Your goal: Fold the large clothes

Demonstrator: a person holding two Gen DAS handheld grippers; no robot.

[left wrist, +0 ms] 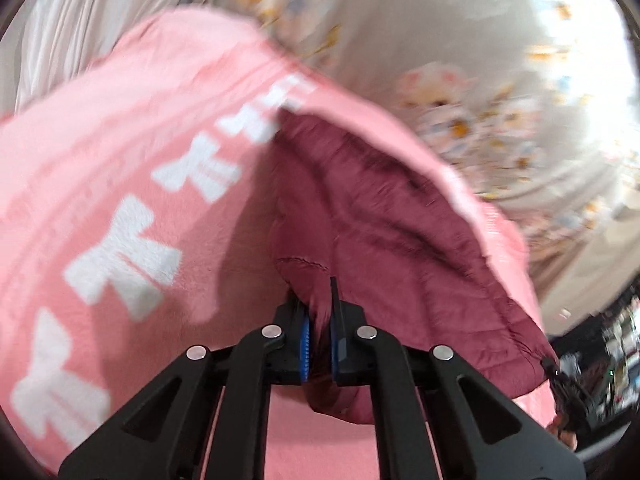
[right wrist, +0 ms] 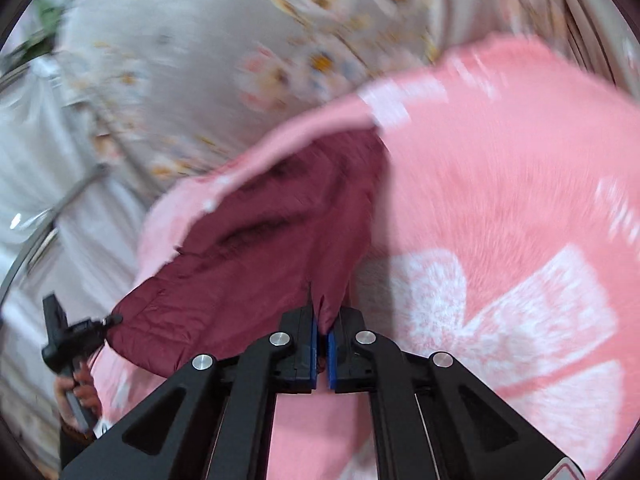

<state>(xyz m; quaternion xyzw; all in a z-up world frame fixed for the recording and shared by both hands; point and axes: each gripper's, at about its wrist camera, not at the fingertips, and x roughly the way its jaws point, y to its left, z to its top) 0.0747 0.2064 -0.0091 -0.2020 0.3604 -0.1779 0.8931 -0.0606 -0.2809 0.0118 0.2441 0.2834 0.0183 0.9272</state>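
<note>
A maroon quilted garment [left wrist: 384, 216] hangs stretched between both grippers above a pink blanket [left wrist: 120, 152] with white bow patterns. My left gripper [left wrist: 320, 316] is shut on one maroon edge, fabric pinched between its blue pads. My right gripper [right wrist: 322, 320] is shut on the other edge of the maroon garment [right wrist: 272, 240], with the pink blanket [right wrist: 500, 200] under it. The right gripper also shows at the garment's far corner in the left wrist view [left wrist: 568, 396], and the left gripper in the right wrist view [right wrist: 68, 340]. Both views are motion-blurred.
A grey floral bedsheet [left wrist: 460, 60] lies beyond the blanket and also shows in the right wrist view [right wrist: 240, 60]. White curtain-like cloth [left wrist: 80, 20] hangs at the far left. A metal rail [right wrist: 60, 208] runs along the left edge.
</note>
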